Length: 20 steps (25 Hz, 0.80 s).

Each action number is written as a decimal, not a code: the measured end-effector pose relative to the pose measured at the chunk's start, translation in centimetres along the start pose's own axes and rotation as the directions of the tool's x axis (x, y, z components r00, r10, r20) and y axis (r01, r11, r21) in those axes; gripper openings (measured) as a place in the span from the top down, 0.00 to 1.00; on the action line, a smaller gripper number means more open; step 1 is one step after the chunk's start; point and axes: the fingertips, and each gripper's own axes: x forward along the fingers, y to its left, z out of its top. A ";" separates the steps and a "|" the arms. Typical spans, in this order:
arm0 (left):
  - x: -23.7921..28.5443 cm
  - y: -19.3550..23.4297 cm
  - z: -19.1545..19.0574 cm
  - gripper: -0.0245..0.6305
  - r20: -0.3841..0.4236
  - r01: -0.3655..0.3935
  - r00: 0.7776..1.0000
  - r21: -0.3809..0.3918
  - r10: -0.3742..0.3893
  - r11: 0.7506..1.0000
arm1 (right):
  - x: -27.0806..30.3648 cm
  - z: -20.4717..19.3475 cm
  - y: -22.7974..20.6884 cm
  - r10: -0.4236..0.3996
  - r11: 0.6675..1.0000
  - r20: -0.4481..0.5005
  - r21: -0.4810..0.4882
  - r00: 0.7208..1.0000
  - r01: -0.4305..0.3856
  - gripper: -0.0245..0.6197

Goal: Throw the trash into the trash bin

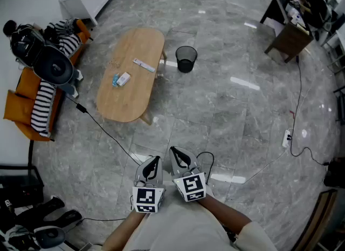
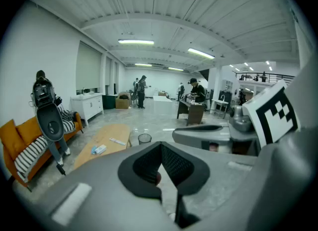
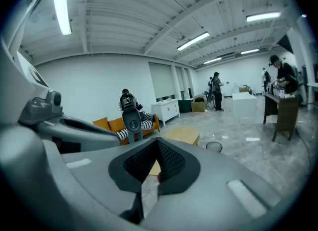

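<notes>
A black mesh trash bin (image 1: 186,59) stands on the floor just right of an oval wooden table (image 1: 135,96). On the table lie a small blue-and-white packet (image 1: 122,79) and a flat white strip (image 1: 144,65). My left gripper (image 1: 154,161) and right gripper (image 1: 176,151) are side by side near my body, well short of the table, both shut with nothing in them. The left gripper view looks past the shut left gripper (image 2: 161,171) to the table (image 2: 113,131), packet (image 2: 98,149) and bin (image 2: 144,138). Beyond the shut right gripper (image 3: 149,169), the right gripper view shows the bin (image 3: 214,146).
An orange sofa (image 1: 21,109) with striped cushions and a camera on a stand (image 1: 51,63) are left of the table. A black cable (image 1: 105,131) crosses the floor toward me. A power strip (image 1: 287,136) lies at the right. A person works at a desk (image 1: 291,36) far right.
</notes>
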 end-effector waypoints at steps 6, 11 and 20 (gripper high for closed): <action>-1.3 5.4 -0.4 0.96 0.024 -0.052 0.998 -0.059 0.054 0.997 | 3.9 1.6 1.3 -0.033 0.999 0.018 0.045 0.999 0.032 0.93; -1.0 9.7 0.3 0.96 0.081 -0.042 0.996 -0.056 0.047 0.998 | 6.0 0.9 5.3 0.015 0.999 -0.029 -0.036 0.999 -0.016 0.93; -1.4 16.9 0.1 0.96 0.090 -0.001 0.996 -0.136 0.013 0.991 | 12.4 3.0 8.5 -0.002 1.000 -0.025 -0.016 1.000 0.002 0.93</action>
